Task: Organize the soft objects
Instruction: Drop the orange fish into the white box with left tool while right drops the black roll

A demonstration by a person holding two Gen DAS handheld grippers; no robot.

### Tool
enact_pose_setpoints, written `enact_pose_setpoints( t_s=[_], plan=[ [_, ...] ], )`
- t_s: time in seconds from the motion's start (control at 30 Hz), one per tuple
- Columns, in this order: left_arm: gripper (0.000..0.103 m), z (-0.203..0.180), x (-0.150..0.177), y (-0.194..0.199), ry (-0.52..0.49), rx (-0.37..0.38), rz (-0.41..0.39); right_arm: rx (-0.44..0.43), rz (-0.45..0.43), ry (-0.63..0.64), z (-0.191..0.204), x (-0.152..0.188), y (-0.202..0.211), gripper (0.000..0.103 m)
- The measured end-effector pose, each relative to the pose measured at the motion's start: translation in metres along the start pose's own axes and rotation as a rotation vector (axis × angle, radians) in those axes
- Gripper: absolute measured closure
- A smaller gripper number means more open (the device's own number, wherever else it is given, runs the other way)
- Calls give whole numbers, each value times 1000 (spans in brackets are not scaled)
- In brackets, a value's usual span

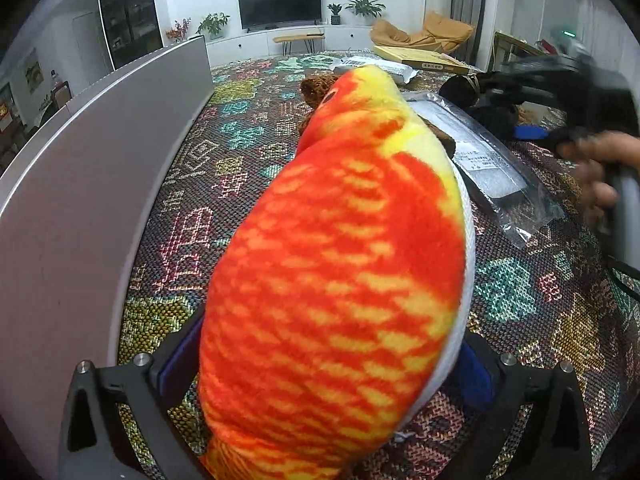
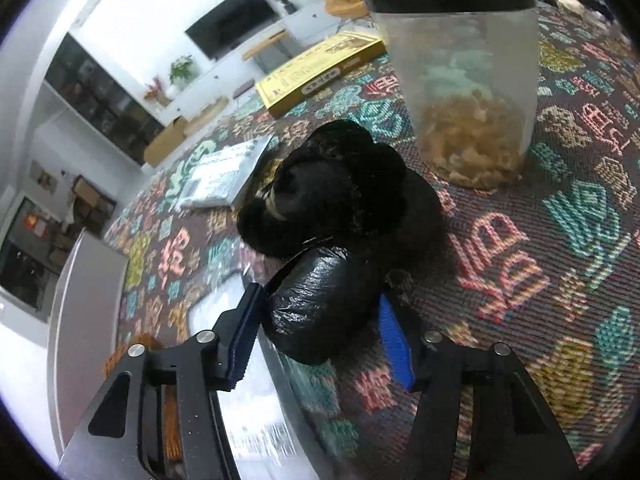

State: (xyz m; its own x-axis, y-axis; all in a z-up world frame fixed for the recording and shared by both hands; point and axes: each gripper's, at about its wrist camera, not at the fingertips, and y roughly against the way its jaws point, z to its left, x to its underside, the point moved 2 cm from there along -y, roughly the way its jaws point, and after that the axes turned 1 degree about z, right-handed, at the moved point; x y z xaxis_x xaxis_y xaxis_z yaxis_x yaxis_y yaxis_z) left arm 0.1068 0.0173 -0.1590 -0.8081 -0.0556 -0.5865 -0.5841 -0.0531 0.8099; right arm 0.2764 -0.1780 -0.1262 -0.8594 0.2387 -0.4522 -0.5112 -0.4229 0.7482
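Two soft toys are held over the table (image 2: 560, 184), whose patterned woven cloth serves as the landmark for everything here. Along the cloth's left edge stands a grey panel (image 1: 80, 184). Largest of the things above the cloth is the orange and yellow plush fish (image 1: 340, 260), lifted off it and clamped around its lower body by the left hand-held gripper (image 1: 328, 364), its blue pads pressing in from both sides. Beyond the fish, a clear plastic packet (image 1: 488, 160) lies flat on the cloth, with a brown soft toy (image 1: 316, 88) just past the fish's head. At the far side of the cloth a clear jar (image 2: 460, 80) with a black lid stands upright, holding pale tan pieces, and a yellow box (image 2: 320, 72) lies flat beyond it. Nearer, the black plush toy (image 2: 340, 200) rests on the cloth; the right hand-held gripper (image 2: 320, 328) is closed on its shiny black limb, pads touching either side.
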Motion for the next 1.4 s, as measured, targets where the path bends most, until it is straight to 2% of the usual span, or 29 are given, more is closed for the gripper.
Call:
enact_pose_setpoints(
  t_s=[0.03, 0.1, 0.17, 0.27, 0.37, 0.4, 0.43, 0.47, 0.53, 0.6, 0.67, 0.77, 0.8, 0.83, 0.87, 0.9, 0.93, 1.0, 1.03, 1.1, 1.23, 1.33, 1.4],
  plan=[
    [0, 0, 0, 0, 0, 0, 0, -17, 8, 10, -10, 4, 13, 60],
    [0, 0, 0, 0, 0, 0, 0, -33, 44, 70, -29, 12, 38, 62],
    [0, 0, -1, -1, -1, -2, 2, 8, 77, 138, -47, 16, 57, 62],
    [0, 0, -2, 0, -11, 8, 22, 125, 96, 174, -88, 15, 84, 63],
    [0, 0, -7, 10, -45, 62, 71, 138, 59, 117, -117, 14, 112, 51],
    [0, 1, -9, 20, -43, 89, 67, 121, 46, 94, -123, 14, 121, 34],
    [0, 3, -11, 29, -38, 117, 64, 105, 30, 81, -125, 13, 128, 24],
    [0, 5, -12, 37, -34, 150, 67, 102, 7, 73, -126, 12, 136, 24],
    [0, 11, -17, 53, -20, 225, 73, 123, 3, 74, -120, 9, 137, 24],
    [0, 16, -21, 64, -5, 265, 69, 150, 18, 81, -111, 7, 130, 24],
    [0, 15, -22, 68, -5, 285, 77, 184, 68, 126, -94, 6, 110, 24],
    [0, 3, -22, 58, -52, 258, 101, 237, 134, 202, -82, 12, 81, 24],
    [0, -2, -22, 51, -77, 243, 107, 265, 147, 226, -81, 14, 71, 29],
    [0, -6, -22, 45, -102, 215, 115, 306, 146, 244, -80, 15, 66, 54],
    [0, -10, -22, 36, -129, 165, 128, 354, 142, 262, -81, 16, 64, 62],
    [2, -12, -22, 29, -147, 136, 133, 338, 133, 256, -82, 17, 68, 63],
    [21, -12, -21, 27, -151, 122, 130, 324, 125, 244, -83, 18, 73, 64],
    [53, -5, -22, 26, -107, 153, 130, 340, 93, 269, -81, 23, 89, 64],
    [59, 0, -24, 28, -71, 179, 126, 348, 73, 288, -78, 26, 98, 64],
    [64, 4, -28, 37, -41, 211, 100, 335, 45, 308, -72, 32, 117, 64],
    [64, 21, -41, 81, 80, 319, 19, 245, 6, 343, -38, 44, 142, 64],
    [64, 51, -56, 119, 184, 383, -50, 159, -11, 408, 15, 56, 152, 64],
    [64, 82, -67, 145, 245, 381, -101, 66, -15, 457, 63, 66, 158, 64]
  ],
)
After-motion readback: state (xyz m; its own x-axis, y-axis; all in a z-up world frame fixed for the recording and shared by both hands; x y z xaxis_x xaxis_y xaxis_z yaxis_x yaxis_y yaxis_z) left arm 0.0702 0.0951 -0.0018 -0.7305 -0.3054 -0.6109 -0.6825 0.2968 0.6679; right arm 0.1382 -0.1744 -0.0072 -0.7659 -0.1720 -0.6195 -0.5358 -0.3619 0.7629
